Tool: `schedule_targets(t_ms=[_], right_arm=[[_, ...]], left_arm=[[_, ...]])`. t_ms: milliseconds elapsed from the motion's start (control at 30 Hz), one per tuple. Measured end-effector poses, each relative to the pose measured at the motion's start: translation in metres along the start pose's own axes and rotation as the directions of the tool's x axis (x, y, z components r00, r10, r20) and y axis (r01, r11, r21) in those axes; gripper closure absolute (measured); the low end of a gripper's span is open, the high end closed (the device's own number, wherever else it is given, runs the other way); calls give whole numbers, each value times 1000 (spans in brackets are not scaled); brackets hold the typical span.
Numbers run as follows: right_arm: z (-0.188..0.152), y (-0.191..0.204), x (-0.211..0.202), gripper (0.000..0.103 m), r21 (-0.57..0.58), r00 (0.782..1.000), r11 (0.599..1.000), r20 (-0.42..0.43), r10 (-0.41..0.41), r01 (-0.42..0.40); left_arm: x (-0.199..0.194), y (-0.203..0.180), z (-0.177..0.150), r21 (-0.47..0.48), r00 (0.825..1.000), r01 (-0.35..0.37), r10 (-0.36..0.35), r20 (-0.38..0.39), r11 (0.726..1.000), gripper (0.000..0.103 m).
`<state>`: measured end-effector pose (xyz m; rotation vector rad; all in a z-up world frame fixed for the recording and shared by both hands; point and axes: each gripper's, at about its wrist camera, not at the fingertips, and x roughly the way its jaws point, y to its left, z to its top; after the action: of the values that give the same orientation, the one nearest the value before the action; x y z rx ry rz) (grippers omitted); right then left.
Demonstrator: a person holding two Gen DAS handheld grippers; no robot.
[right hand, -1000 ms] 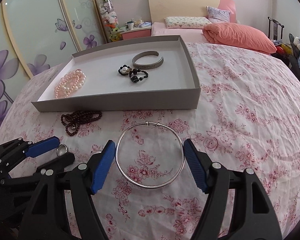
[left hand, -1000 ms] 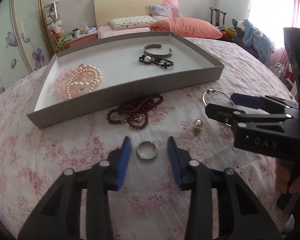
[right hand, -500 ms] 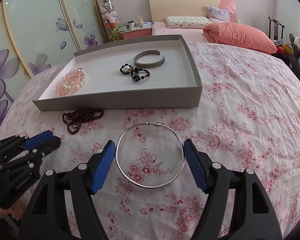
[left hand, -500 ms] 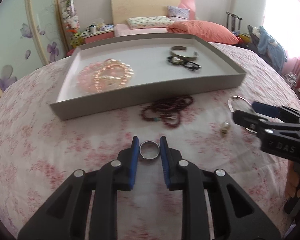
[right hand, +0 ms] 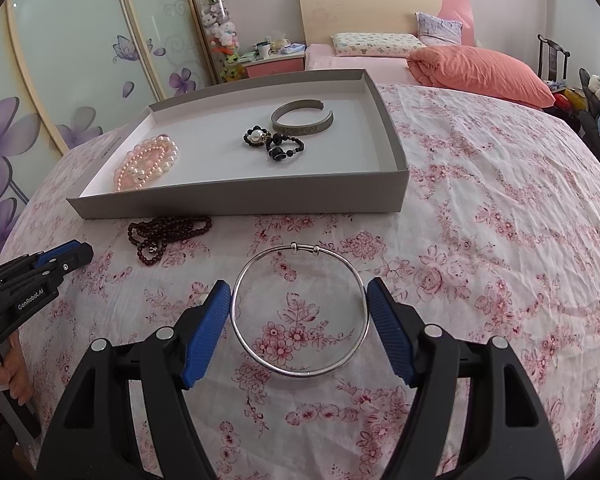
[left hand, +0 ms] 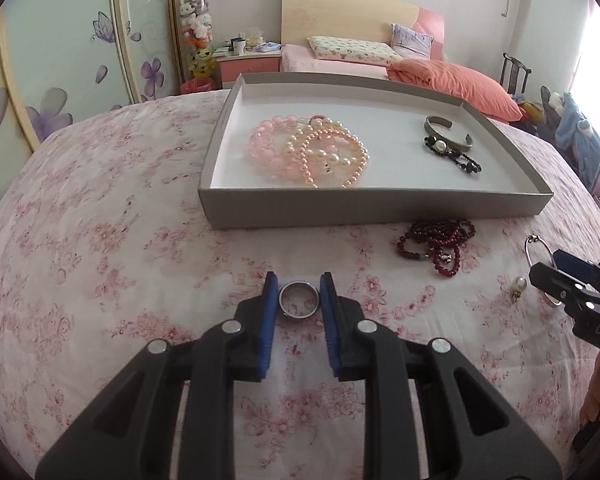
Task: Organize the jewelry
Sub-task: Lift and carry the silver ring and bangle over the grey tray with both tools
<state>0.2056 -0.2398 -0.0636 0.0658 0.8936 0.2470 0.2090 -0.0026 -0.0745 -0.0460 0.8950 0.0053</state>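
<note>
Blue pads of our left gripper [left hand: 299, 294] clamp the silver ring [left hand: 299, 299] between them, each pad touching one side of the band, over the pink floral bedspread [left hand: 100, 240] in front of the grey tray [left hand: 340, 210]. Our right gripper [right hand: 299, 306] has its jaws spread wide around the thin silver bangle [right hand: 300, 310], which lies flat on the bedspread with a pad just beside each flank; we cannot tell whether the pads touch it. Inside the tray, pink and pearl bead bracelets [left hand: 312, 152] sit toward its left side, while a grey metal cuff [right hand: 302, 119] and a black beaded piece with a pearl [right hand: 274, 142] lie toward its far right part. Dark red beads [left hand: 436, 240] are heaped on the bedspread just outside the tray's front wall, near its right corner. A small pearl earring [left hand: 520, 286] rests on the bedspread near the right gripper.
</note>
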Motion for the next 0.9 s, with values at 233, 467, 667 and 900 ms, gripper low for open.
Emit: schedule_targets(t_ms=[233, 467, 667, 900], right_arm=[[-2, 11, -12, 33, -15, 1000, 1000, 30, 10, -9], [2, 29, -34, 33, -61, 995, 998, 100, 31, -25], [1, 46, -55, 33, -103, 983, 994, 178, 46, -28], [3, 52, -80, 33, -112, 953, 994, 299, 43, -10]], left_arm=[[-3, 3, -3, -20, 1000, 14, -13, 3, 1000, 81], [-24, 10, -5, -56, 998, 22, -19, 60, 998, 81], [-56, 14, -4, -61, 987, 33, -23, 159, 998, 81], [-92, 6, -2, -33, 957, 29, -19, 289, 999, 81]])
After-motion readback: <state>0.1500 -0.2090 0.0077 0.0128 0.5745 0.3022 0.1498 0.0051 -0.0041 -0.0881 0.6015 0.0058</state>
